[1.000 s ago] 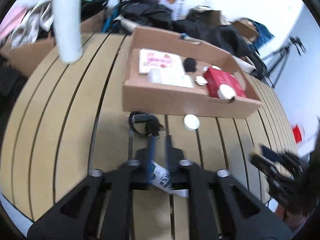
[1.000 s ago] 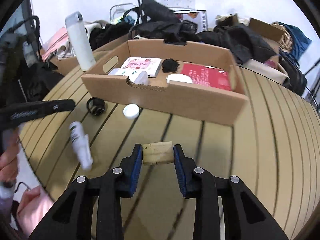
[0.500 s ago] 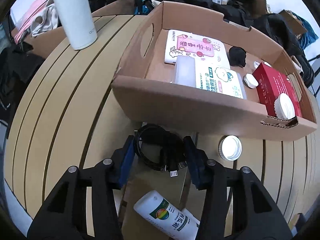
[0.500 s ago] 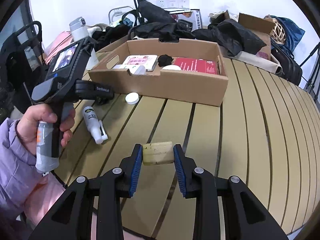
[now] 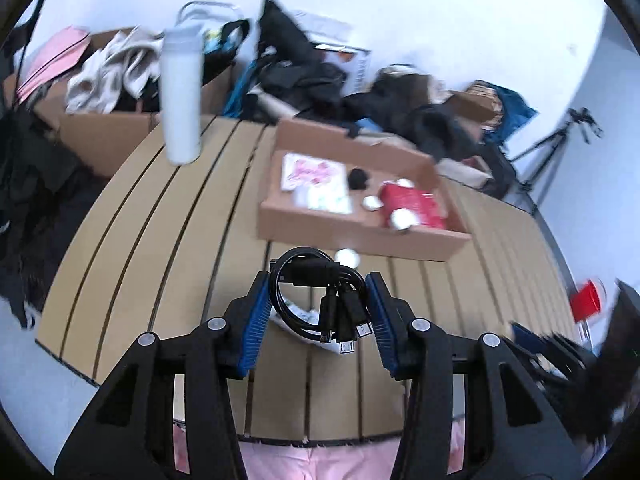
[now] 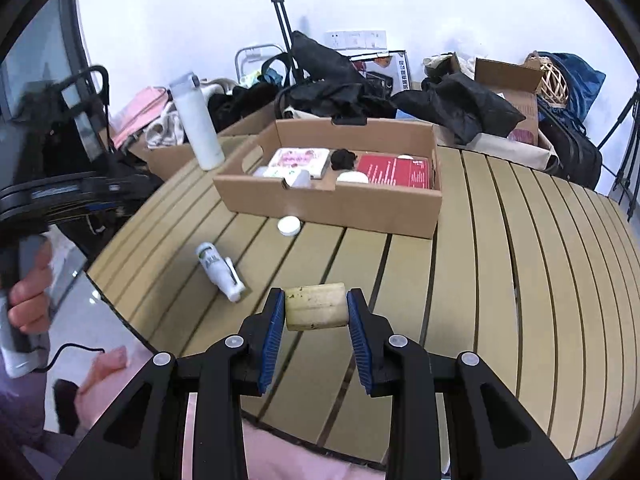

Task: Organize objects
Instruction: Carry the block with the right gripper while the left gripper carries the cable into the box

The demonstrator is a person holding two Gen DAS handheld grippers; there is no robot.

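On the table (image 6: 520,280): one box (image 6: 332,204), one cap (image 6: 289,225).

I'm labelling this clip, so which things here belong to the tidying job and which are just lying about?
Part of the job:
- coiled black cable in left tool
- tan block in right tool
- cardboard box
- small white bottle and white cap on the table

Lying about:
- tall white flask
- black bags
- tripod
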